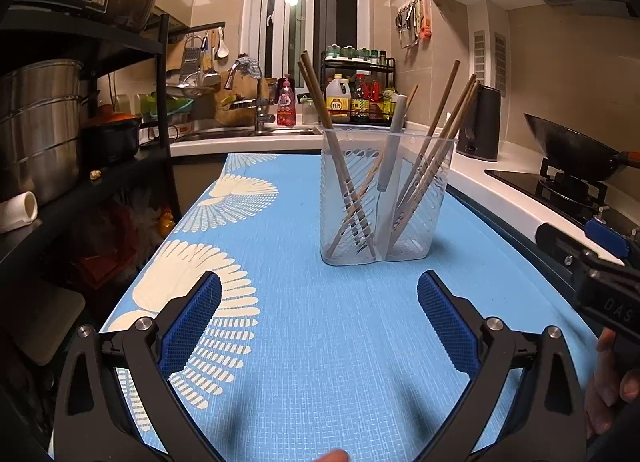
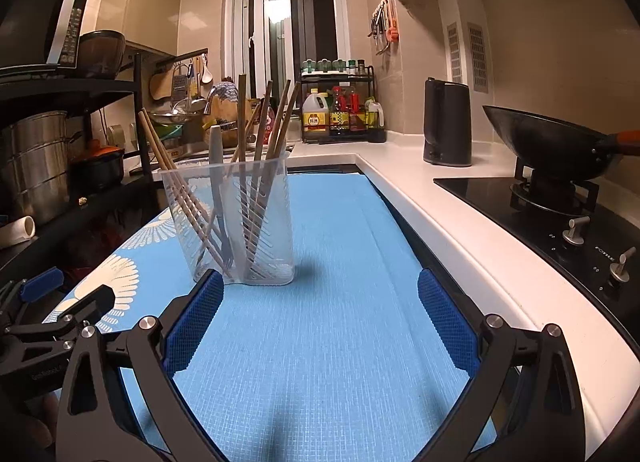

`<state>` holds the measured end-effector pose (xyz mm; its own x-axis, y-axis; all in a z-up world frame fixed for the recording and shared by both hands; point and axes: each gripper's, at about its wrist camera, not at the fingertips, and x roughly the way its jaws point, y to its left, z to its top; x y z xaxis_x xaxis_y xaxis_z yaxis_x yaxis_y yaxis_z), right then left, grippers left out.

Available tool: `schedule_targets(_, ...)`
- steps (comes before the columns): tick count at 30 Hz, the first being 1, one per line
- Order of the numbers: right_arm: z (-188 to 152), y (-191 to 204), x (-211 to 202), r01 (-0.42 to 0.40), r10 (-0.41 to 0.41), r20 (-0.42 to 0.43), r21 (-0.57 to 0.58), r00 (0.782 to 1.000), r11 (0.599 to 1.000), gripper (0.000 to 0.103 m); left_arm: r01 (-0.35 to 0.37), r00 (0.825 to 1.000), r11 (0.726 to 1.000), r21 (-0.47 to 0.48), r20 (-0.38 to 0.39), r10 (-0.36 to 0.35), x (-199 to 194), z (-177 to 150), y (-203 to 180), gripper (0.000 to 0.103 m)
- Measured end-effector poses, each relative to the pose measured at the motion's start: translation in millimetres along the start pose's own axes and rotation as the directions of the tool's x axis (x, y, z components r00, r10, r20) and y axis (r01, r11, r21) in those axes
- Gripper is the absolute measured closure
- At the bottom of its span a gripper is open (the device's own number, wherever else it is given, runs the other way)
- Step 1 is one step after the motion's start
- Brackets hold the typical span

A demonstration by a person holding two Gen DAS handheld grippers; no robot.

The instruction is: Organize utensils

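A clear plastic utensil holder [image 1: 416, 230] stands upright on the blue mat [image 1: 312, 326]. It holds several wooden chopsticks [image 1: 444, 134] and a grey-handled fork [image 1: 390, 150], tines down. My left gripper [image 1: 320, 302] is open and empty, a short way in front of the holder. In the right wrist view the holder [image 2: 272, 258] stands ahead to the left, with the chopsticks [image 2: 262, 130] and the fork [image 2: 218, 166] inside. My right gripper [image 2: 320, 302] is open and empty; its left pad is close to the holder's base.
A white counter [image 2: 448, 214] borders the mat on the right, with a black kettle [image 2: 447, 122], a wok [image 2: 552, 146] on the stove and a bottle rack [image 2: 340, 106]. A dark shelf with steel pots [image 1: 36, 122] stands left. The sink faucet [image 1: 248, 82] is behind.
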<state>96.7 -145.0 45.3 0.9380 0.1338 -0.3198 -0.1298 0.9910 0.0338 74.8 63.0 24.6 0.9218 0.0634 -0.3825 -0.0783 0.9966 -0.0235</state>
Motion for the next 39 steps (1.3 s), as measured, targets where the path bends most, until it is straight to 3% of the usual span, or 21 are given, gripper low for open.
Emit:
schedule_targets(9, -12.1, 3.8, 10.3, -0.009, 0.009, -0.024, -0.007, 1.000, 1.000, 0.008, -0.002, 1.000, 1.000, -0.018, 0.002, 0.002, -0.3, 0.8, 2.9, 0.008)
schedule_targets(17, -10.8, 9.1, 7.6, -0.003, 0.003, 0.000, -0.031, 1.000, 1.000, 0.007, -0.010, 0.999, 1.000, -0.002, 0.033, 0.010, -4.4, 0.0, 0.2, 0.008)
schedule_targets(39, -7.6, 1.6, 8.8, 0.009, -0.009, -0.028, -0.010, 1.000, 1.000, 0.007, 0.014, 1.000, 1.000, -0.019, 0.022, -0.013, -3.6, -0.9, 3.5, 0.008)
